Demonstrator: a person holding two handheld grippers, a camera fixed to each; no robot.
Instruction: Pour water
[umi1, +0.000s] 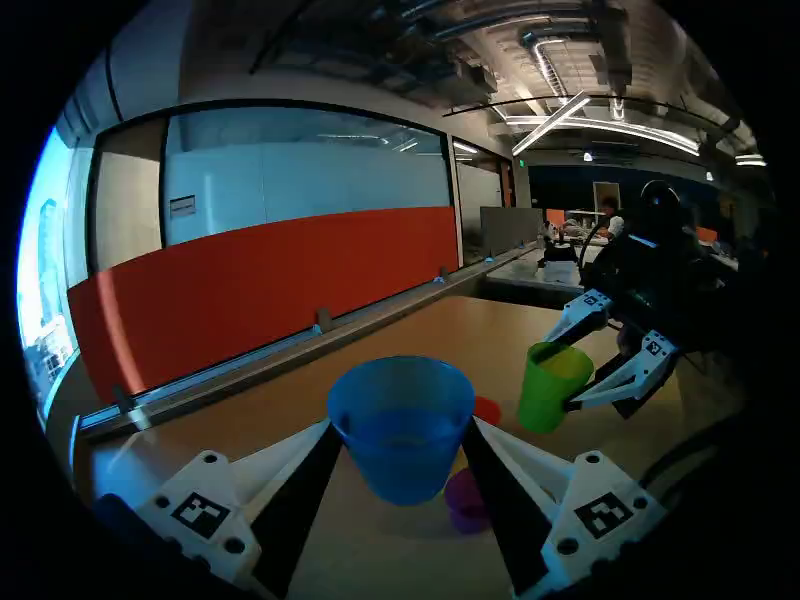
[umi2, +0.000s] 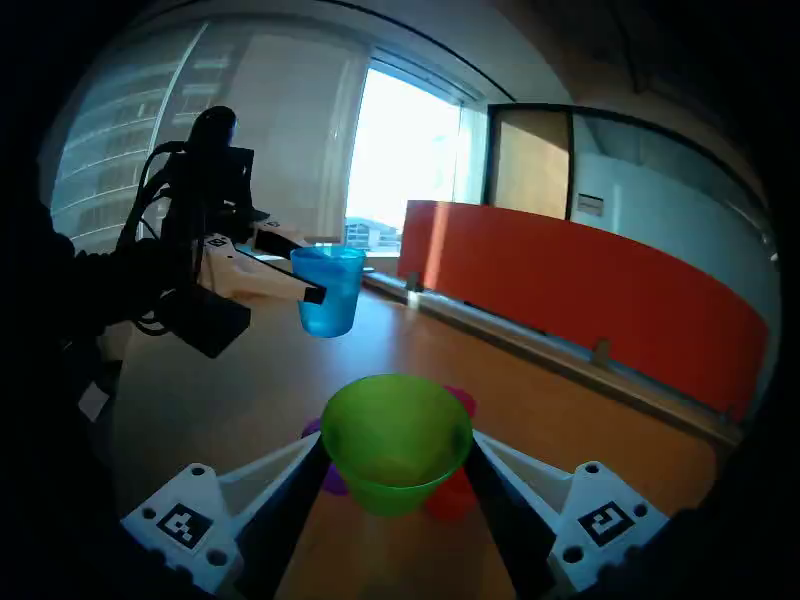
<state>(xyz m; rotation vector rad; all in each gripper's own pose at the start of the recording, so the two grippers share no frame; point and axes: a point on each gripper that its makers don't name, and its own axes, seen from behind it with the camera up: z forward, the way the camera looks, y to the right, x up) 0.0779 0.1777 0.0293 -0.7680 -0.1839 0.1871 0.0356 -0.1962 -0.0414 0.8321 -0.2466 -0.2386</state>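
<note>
In the left gripper view, the left gripper (umi1: 402, 432) has both fingers pressed against the sides of a blue cup (umi1: 400, 465). The cup is held upright with its mouth open to the camera, and a faint line inside may be a water level, though I cannot tell for sure. Just below and behind it, a purple cup (umi1: 466, 500) and a red cup (umi1: 488, 408) stand on the wooden desk (umi1: 290, 410), well in from its edges. Farther off to the right, the right gripper (umi1: 560, 373) clasps a green cup (umi1: 552, 385) between its two fingers, also upright and well apart from the blue one. In the right gripper view the green cup sits close between that gripper's own fingers, and the blue cup is farther off in the left gripper, seemingly raised off the desk top. An orange partition (umi1: 250, 280) runs along the desk's far edge. Beyond the desk's end in the right gripper view is a bright window (umi2: 400, 160).
</note>
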